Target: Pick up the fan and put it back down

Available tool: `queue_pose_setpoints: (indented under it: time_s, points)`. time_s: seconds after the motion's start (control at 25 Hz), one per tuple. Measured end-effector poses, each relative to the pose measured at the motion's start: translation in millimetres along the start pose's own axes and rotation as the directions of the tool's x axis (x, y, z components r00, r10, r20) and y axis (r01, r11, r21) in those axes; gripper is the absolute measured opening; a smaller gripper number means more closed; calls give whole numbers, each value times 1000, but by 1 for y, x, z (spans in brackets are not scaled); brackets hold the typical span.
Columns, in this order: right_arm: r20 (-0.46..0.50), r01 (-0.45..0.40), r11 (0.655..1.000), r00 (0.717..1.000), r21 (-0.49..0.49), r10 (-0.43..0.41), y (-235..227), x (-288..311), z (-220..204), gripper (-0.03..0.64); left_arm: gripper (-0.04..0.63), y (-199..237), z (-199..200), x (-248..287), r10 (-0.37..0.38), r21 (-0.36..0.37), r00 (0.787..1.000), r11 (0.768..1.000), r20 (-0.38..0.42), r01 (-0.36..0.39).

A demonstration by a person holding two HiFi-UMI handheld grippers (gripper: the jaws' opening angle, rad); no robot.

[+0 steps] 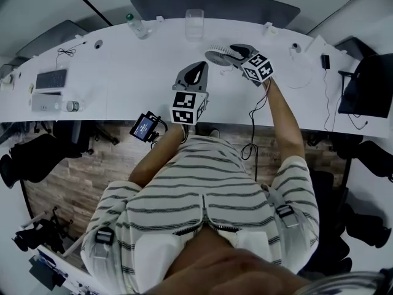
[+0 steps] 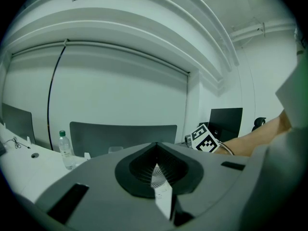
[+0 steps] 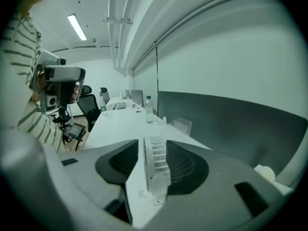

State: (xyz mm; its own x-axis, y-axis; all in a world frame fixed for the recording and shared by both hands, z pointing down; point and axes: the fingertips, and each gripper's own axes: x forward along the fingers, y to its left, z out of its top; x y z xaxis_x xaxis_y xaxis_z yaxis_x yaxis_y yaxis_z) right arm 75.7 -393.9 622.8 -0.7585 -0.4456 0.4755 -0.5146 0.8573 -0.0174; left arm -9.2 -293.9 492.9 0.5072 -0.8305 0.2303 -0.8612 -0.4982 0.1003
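I had the right gripper [image 1: 236, 50] clamped on the white fan [image 3: 155, 167] — it sat edge-on between the jaws, at the far side of the white desk [image 1: 123, 78], near a clear container [image 1: 194, 23]. My left gripper [image 1: 198, 67] hovered nearer me over the desk, jaws closed together on nothing — the fan showed beyond their tips

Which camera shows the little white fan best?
The right gripper view: the fan stands close, edge-on, between the jaws. Head view shows it tiny; left gripper view gives only a ribbed sliver, perhaps it.
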Motion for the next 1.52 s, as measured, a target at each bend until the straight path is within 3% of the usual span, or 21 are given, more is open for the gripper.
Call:
queue_pose_setpoints:
  time_s: [0.08,0.36,0.64,0.92,1.36,1.52]
  points:
    - [26,23,1000,999,14,-24,1,-4,6,133,8,-2,2,-1,-7,2,1000,1000,4,7]
    - [88,98,993,991,69,-104,6,-15,24,115,8,-4,4,-4,-19,5,1000,1000,11,19]
    - [89,234,961,965,149,-248,11,-28,34,26,8,-9,5,-6,-37,5,999,999,19,37]
    - [98,404,885,895,232,-435,22,-51,48,11,8,-16,6,-7,-55,3,998,998,25,55]
    - [174,459,800,816,386,-552,47,-84,78,11,8,-18,7,-2,-65,-5,997,998,30,65]
    - [207,462,787,793,409,-574,57,-93,91,11,8,-18,9,0,-61,-9,997,998,39,62]
